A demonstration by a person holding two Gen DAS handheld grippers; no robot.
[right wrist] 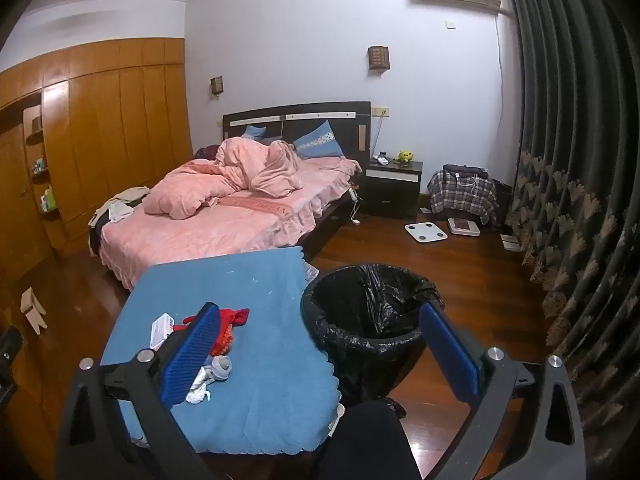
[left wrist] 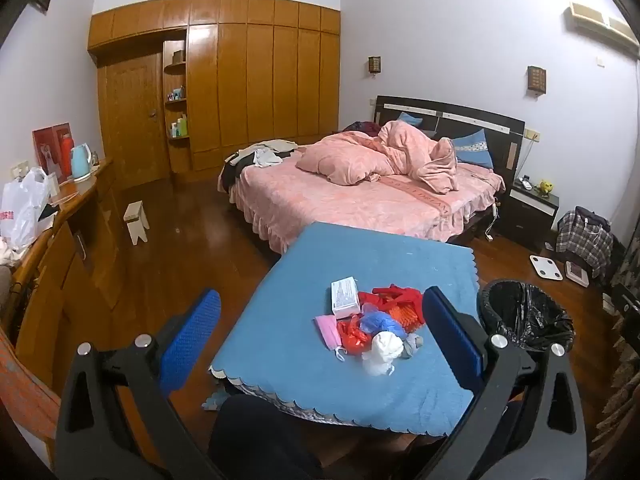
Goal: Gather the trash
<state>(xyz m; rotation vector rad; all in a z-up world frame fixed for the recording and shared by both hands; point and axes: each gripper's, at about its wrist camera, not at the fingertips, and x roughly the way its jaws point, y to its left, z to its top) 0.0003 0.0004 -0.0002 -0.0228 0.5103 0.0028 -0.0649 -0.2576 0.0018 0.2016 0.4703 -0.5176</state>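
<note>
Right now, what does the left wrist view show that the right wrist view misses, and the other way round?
Only the left wrist view: the blue kettle on the side cabinet, the white plastic bag, the pink mask. Only the right wrist view: the dark curtain. Both: the blue table, the trash pile, the black-lined bin, the bed.
</note>
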